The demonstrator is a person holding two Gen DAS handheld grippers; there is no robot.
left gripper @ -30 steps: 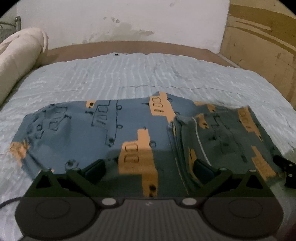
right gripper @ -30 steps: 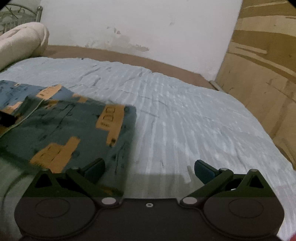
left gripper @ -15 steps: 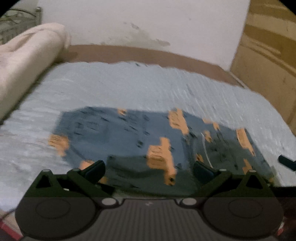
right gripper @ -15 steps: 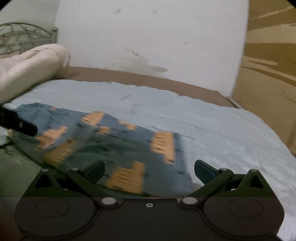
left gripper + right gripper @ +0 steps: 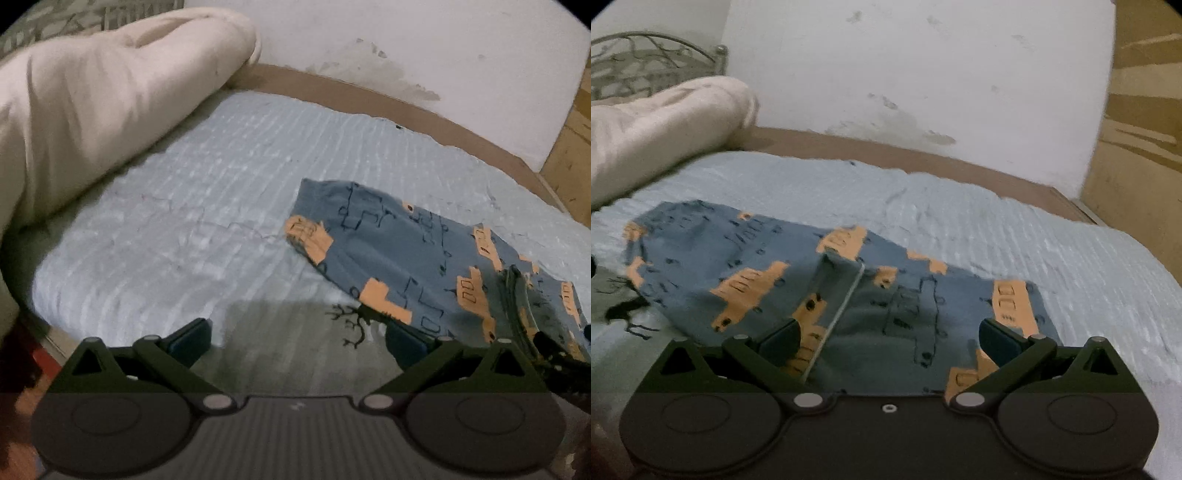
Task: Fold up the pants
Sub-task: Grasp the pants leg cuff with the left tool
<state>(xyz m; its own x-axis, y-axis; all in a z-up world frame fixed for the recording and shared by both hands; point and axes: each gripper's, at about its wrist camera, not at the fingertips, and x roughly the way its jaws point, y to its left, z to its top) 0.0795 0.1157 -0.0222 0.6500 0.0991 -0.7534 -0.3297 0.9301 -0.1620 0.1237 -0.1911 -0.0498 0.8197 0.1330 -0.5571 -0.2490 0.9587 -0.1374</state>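
The blue pants with orange patches point(image 5: 413, 251) lie partly folded on the light blue bedspread point(image 5: 184, 221), one end doubled over the rest. In the right wrist view the pants point(image 5: 894, 295) lie just ahead, the folded edge running toward the camera. My left gripper point(image 5: 299, 341) is open and empty, over the bedspread just left of the pants' near corner. My right gripper point(image 5: 890, 338) is open and empty, low over the folded end of the pants.
A rolled cream blanket point(image 5: 92, 110) lies along the bed's left side; it also shows in the right wrist view point(image 5: 661, 125). A brown bed frame point(image 5: 886, 155) and white wall stand behind. Wooden panels point(image 5: 1145, 147) stand at the right. The mattress edge point(image 5: 40, 332) drops off at lower left.
Both grippers have swung left and pulled back. The left one, earlier over the pants, now faces the bedspread left of them. The right one now faces the folded end. Both stay open.
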